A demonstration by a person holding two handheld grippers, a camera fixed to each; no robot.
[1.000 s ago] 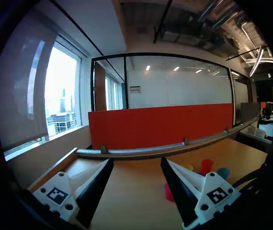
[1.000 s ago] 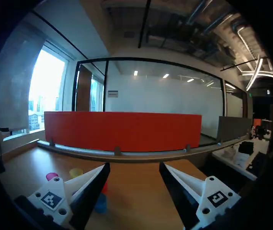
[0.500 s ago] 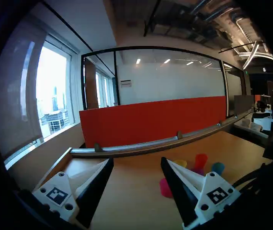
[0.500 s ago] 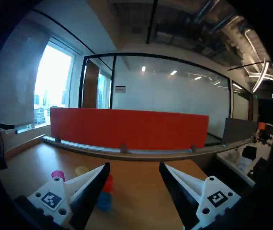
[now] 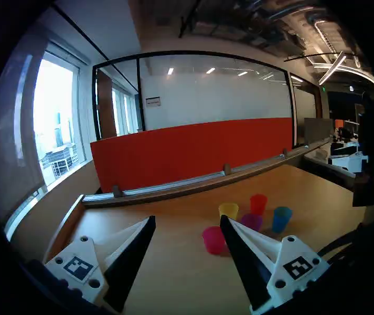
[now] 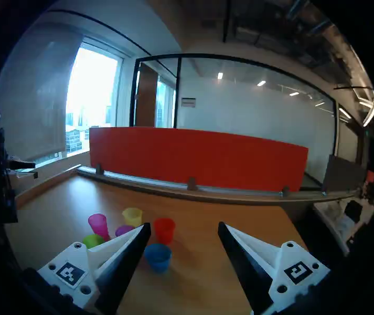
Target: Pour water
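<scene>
**Both grippers open and empty; cups upright ahead on table**

- Left gripper (image 5: 187, 247): fingers spread wide, nothing between them, touching nothing. Right gripper (image 6: 184, 252): the same, wide open and empty.
- Task things: small cups grouped on the wooden table (image 5: 176, 286), in front of the red partition (image 5: 187, 147).
- Right gripper view, lower left of centre: pink cup (image 6: 98, 226), yellow cup (image 6: 132, 216), red cup (image 6: 164, 230), purple cup (image 6: 124, 230), green cup (image 6: 93, 241) and blue cup (image 6: 158, 257).
- The cups stand close together; I cannot tell whether any touch.
- Key relation, left gripper view: the cups sit lower right of centre. The pink cup is lowest in the frame, just beside the right finger's tip. The rest run up and rightward behind that finger.
- So the group lies ahead and to the right of the left gripper's gap.
- Key relation, right gripper view: the group lies ahead and to the left of the gap. The blue cup is lowest in the frame, just beside the left finger's tip.
- Nearer hand: cannot tell with confidence. Each has one cup close to a fingertip.
- Orientation: every cup is upright, mouth up, long axis vertical.
- Whether any cup holds water is too small to tell.
- Judgement: no cup is grasped, so pouring has not begun. The next move calls for swinging one gap sideways onto a cup wall.
</scene>
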